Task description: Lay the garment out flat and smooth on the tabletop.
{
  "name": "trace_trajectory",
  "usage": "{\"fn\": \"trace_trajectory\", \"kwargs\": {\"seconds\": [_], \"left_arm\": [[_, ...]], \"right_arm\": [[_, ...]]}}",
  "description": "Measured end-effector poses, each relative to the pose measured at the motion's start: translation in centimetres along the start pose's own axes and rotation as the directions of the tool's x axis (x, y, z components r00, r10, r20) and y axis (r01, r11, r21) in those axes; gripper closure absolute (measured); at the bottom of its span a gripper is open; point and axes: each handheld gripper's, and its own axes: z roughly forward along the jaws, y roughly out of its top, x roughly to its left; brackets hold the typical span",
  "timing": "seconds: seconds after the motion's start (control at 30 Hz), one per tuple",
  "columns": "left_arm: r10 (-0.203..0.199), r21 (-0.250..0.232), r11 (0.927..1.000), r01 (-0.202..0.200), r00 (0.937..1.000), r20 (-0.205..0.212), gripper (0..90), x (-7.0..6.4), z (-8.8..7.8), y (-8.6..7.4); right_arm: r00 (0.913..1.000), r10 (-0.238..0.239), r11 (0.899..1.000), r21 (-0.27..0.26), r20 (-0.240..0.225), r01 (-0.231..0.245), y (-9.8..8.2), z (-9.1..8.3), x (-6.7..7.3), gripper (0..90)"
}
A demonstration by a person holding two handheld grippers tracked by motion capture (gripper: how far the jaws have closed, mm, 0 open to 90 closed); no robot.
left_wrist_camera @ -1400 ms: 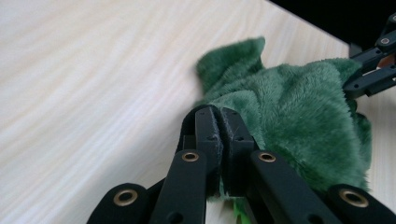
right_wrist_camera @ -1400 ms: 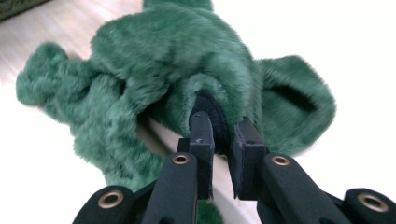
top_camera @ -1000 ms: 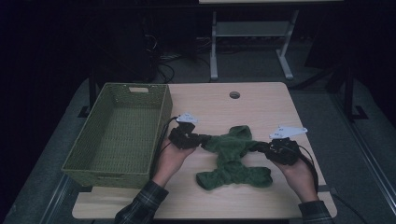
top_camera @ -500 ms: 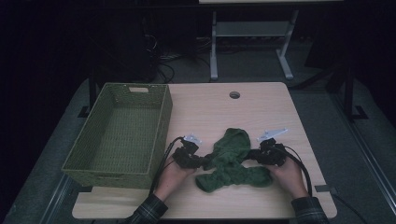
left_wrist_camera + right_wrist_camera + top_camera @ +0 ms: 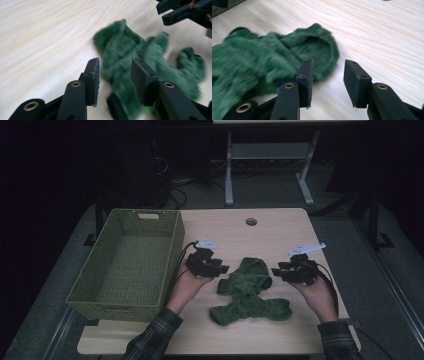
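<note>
A fuzzy dark green garment (image 5: 248, 292) lies crumpled on the wooden table (image 5: 280, 235), hood end pointing away from me. My left gripper (image 5: 220, 268) hovers just off its left side, open, nothing between the jaws. My right gripper (image 5: 276, 271) hovers off its right side, also open and empty. In the left gripper view the left gripper (image 5: 115, 77) looks over the blurred garment (image 5: 140, 57), with the right gripper (image 5: 185, 11) beyond it. In the right gripper view the right gripper (image 5: 327, 80) stands over bare wood beside the garment's hood (image 5: 317, 47).
A green woven basket (image 5: 172, 255) stands empty on the table's left side, close to my left hand. A round cable hole (image 5: 251, 221) sits at the table's far middle. A metal stand and cables are on the floor behind the table.
Both grippers were at the garment's sides, drew in toward it half a second ago, and have now moved apart and off it. The garment lies more bunched than before.
</note>
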Motion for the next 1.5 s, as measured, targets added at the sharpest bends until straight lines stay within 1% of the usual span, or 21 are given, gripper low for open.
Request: {"fn": "trace_trajectory", "kwargs": {"seconds": [0.07,0.17,0.27,0.33,0.37,0.43,0.57,0.6,0.7,0.73,0.8,0.87,0.9,0.97,1.03,1.1,1.17,1.23,1.27,1.37,1.5], "left_arm": [[-0.004,0.017,0.9999,0.004,1.0000,0.000,57.0,0.6,1.1,0.4],[-0.012,0.049,0.9987,0.011,0.9999,0.012,55.4,1.5,3.3,0.5],[-0.019,0.087,0.9960,0.016,0.9992,0.035,54.3,1.7,5.1,0.3],[-0.007,0.125,0.9922,0.000,0.9984,0.056,53.5,1.8,6.1,0.1],[-0.006,0.130,0.9916,-0.002,0.9983,0.058,52.8,1.7,6.5,0.0],[0.009,0.161,0.9868,-0.018,0.9985,0.054,52.6,1.5,7.3,-0.2],[0.009,0.187,0.9823,-0.017,0.9989,0.045,52.8,1.3,8.1,-0.6],[0.021,0.202,0.9790,-0.031,0.9986,0.049,53.3,1.3,8.2,-0.7],[0.026,0.195,0.9803,-0.035,0.9984,0.049,57.2,1.0,8.3,-0.8],[0.032,0.200,0.9789,-0.041,0.9983,0.049,60.1,1.0,8.3,-0.8],[0.045,0.209,0.9763,-0.055,0.9977,0.050,67.4,1.1,8.2,-0.8],[0.036,0.210,0.9767,-0.045,0.9983,0.047,75.8,1.1,8.1,-0.9],[0.039,0.209,0.9767,-0.049,0.9980,0.049,80.0,1.2,8.0,-0.9],[0.042,0.205,0.9775,-0.052,0.9978,0.051,85.0,1.4,7.7,-1.0],[0.036,0.179,0.9829,-0.042,0.9986,0.039,86.5,1.4,7.0,-0.9],[0.028,0.152,0.9878,-0.032,0.9990,0.034,87.2,1.4,6.4,-0.8],[0.034,0.132,0.9905,-0.037,0.9991,0.025,87.7,1.5,5.5,-0.5],[0.036,0.102,0.9941,-0.036,0.9993,0.003,87.9,1.6,4.7,-0.2],[0.025,0.068,0.9974,-0.024,0.9996,-0.013,88.0,1.6,4.2,0.0],[0.029,0.036,0.9990,-0.027,0.9980,-0.056,88.3,2.0,3.1,0.3],[0.000,-0.009,1.0000,-0.001,0.9949,-0.100,88.8,2.6,2.5,0.3]], "right_arm": [[0.9998,0.018,1.000,-0.005,0.004,-0.018,0.2,1.0,-0.4,58.6],[0.9991,0.043,0.999,0.015,0.003,-0.043,0.1,2.6,-1.1,57.4],[0.9970,0.076,0.996,0.038,-0.017,-0.075,-0.3,3.9,-1.3,55.5],[0.9967,0.079,0.996,0.049,-0.020,-0.078,-0.5,4.4,-1.2,54.2],[0.9969,0.077,0.995,0.059,-0.016,-0.076,-0.6,4.6,-1.1,53.1],[0.9973,0.072,0.995,0.068,-0.010,-0.071,-0.7,5.0,-0.9,52.0],[0.9982,0.059,0.994,0.089,-0.005,-0.059,-1.0,5.6,-0.4,50.5],[0.9987,0.051,0.994,0.093,-0.001,-0.051,-1.1,5.8,-0.3,51.2],[0.9995,0.031,0.993,0.113,0.001,-0.031,-1.2,6.2,0.1,55.7],[0.9998,0.020,0.994,0.105,0.003,-0.020,-1.4,6.3,0.2,57.8],[1.0000,0.008,0.995,0.095,0.002,-0.008,-1.5,6.4,0.4,65.1],[1.0000,0.000,0.995,0.096,-0.004,0.001,-1.4,6.4,0.5,74.9],[1.0000,-0.005,0.995,0.099,-0.008,0.006,-1.4,6.4,0.6,80.7],[0.9999,-0.014,0.995,0.097,-0.008,0.015,-1.5,6.4,0.7,85.4],[0.9996,-0.027,0.994,0.102,0.003,0.026,-1.4,6.3,0.7,86.4],[0.9996,-0.026,0.996,0.086,0.010,0.025,-1.2,5.9,0.7,86.6],[0.9996,-0.021,0.998,0.063,0.017,0.020,-0.9,5.4,0.5,86.6],[0.9995,-0.021,0.999,0.041,0.025,0.020,-0.4,4.8,0.4,86.6],[0.9994,-0.018,0.999,0.031,0.028,0.017,-0.2,4.5,0.4,86.6],[0.9984,-0.024,1.000,-0.019,0.051,0.025,0.7,3.5,0.2,86.9],[0.9978,-0.022,0.999,-0.036,0.063,0.024,1.6,2.9,-0.5,87.1]]}}
